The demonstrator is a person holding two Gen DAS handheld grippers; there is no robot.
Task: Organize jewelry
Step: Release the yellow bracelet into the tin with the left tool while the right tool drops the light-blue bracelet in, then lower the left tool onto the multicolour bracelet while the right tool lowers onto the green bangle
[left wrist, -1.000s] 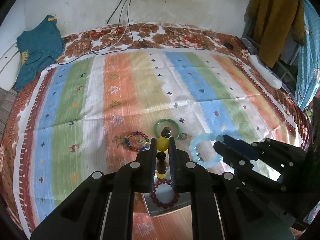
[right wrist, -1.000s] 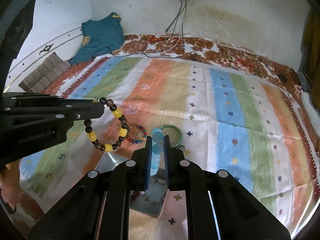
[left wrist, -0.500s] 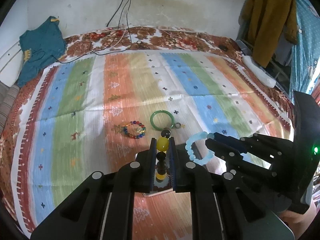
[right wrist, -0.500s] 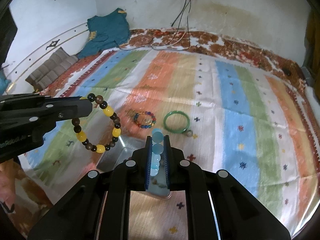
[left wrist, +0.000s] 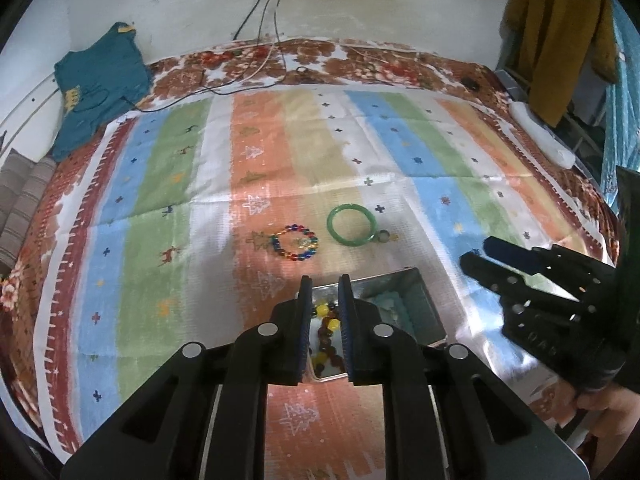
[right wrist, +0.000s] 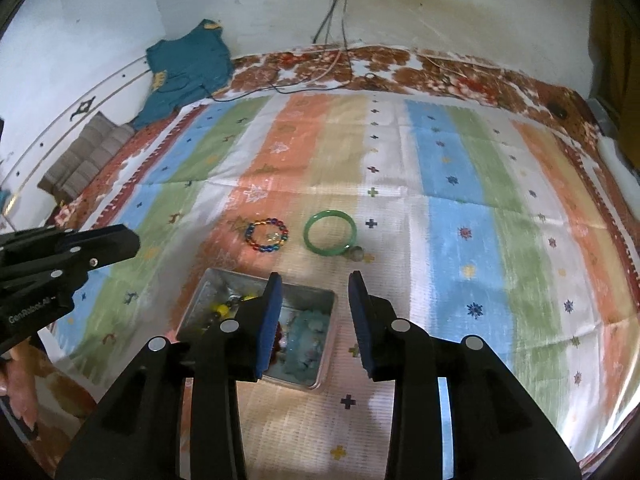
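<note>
- Both bracelets, gripped half a second ago, have since been let go into the metal tin (right wrist: 326, 300): the yellow-and-brown bead bracelet (left wrist: 326, 326) is seen lying in its left part, the pale blue bracelet (right wrist: 310, 334) in its right part.
- The left hand-held gripper (left wrist: 324, 300) is held just above the tin, its jaws a narrow gap apart with nothing clamped between them.
- The right hand-held gripper (right wrist: 314, 300) is spread wide and empty, over the tin's near right edge.
- The drop-off step is judged finished; two pieces are left on the striped bed cover (right wrist: 460, 208), beyond the tin: the multicoloured bead bracelet (right wrist: 267, 235) and the green bangle (right wrist: 330, 233), with a small charm (right wrist: 357, 255) touching it.
- Next, a hand-held gripper would have to be carried forward past the tin, lowered onto one of these, and closed across its rim.
</note>
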